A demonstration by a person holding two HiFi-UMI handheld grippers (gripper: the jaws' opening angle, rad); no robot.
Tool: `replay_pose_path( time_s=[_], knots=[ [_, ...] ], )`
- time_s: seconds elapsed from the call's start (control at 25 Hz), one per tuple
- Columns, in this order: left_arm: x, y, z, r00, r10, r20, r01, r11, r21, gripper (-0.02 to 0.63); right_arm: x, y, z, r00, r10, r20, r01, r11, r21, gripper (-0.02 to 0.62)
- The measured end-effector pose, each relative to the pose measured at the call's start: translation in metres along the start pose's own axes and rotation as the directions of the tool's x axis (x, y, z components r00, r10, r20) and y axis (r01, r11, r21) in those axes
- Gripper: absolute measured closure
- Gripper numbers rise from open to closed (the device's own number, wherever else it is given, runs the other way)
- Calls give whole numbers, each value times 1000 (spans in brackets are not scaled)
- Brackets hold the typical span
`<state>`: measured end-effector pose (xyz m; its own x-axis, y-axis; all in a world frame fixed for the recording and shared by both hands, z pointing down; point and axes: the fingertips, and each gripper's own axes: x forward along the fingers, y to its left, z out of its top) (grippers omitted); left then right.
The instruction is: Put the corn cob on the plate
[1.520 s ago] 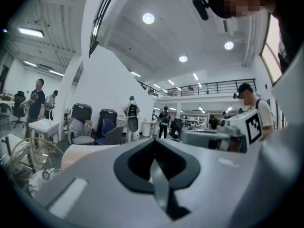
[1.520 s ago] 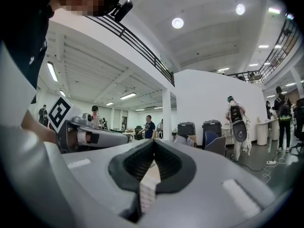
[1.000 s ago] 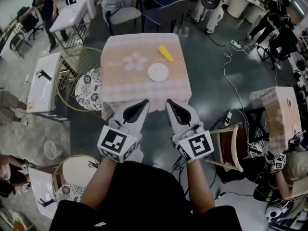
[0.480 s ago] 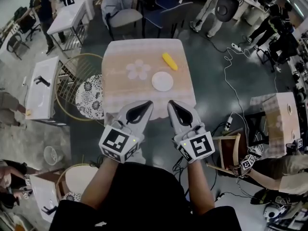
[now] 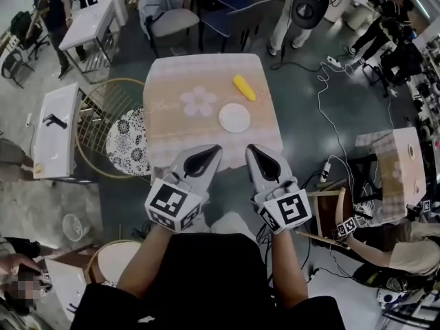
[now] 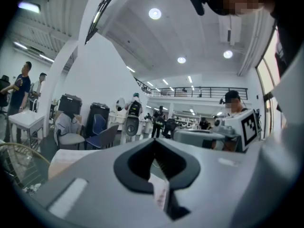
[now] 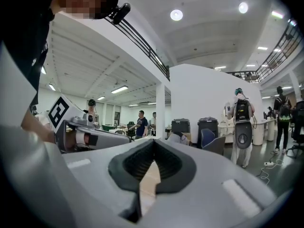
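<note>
The yellow corn cob [image 5: 243, 87] lies on the far right part of a small table [image 5: 172, 126] with a pale checked cloth. A white plate [image 5: 234, 117] sits on the cloth just on the near side of the cob, beside a printed white flower [image 5: 199, 101]. My left gripper [image 5: 218, 147] and right gripper [image 5: 249, 146] are held side by side at the table's near edge, short of the plate. Both point level and are shut on nothing. In the left gripper view the left gripper [image 6: 153, 139] has its jaws together, as does the right gripper [image 7: 153, 140] in the right gripper view.
A round wicker chair [image 5: 127, 139] with a patterned cushion stands against the table's left side, with a white side table [image 5: 58, 126] beyond it. Chairs [image 5: 168, 19] stand behind the table. Cables [image 5: 330, 95] cross the floor at right, near a wooden stool [image 5: 330, 215]. People stand around.
Both grippers and the view have moved forward towards the table, which now sits lower and closer in the head view. The jaws stay shut. Corn and plate have not moved on the cloth.
</note>
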<state>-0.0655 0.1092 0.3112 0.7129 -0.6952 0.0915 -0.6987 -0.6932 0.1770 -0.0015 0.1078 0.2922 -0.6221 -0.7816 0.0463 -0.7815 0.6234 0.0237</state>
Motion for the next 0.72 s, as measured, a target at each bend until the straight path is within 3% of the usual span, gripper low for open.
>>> replay_pose_path(
  time_s=[0.28, 0.72],
  knots=[
    [13, 15, -2, 1000, 4, -9, -4, 1000, -17, 598, 13, -12, -6, 1000, -5, -10, 5, 1000, 11, 594],
    [78, 38, 6, 1000, 16, -19, -16, 1000, -3, 598, 51, -71, -8, 999, 41, 6, -41, 999, 26, 592]
  ],
)
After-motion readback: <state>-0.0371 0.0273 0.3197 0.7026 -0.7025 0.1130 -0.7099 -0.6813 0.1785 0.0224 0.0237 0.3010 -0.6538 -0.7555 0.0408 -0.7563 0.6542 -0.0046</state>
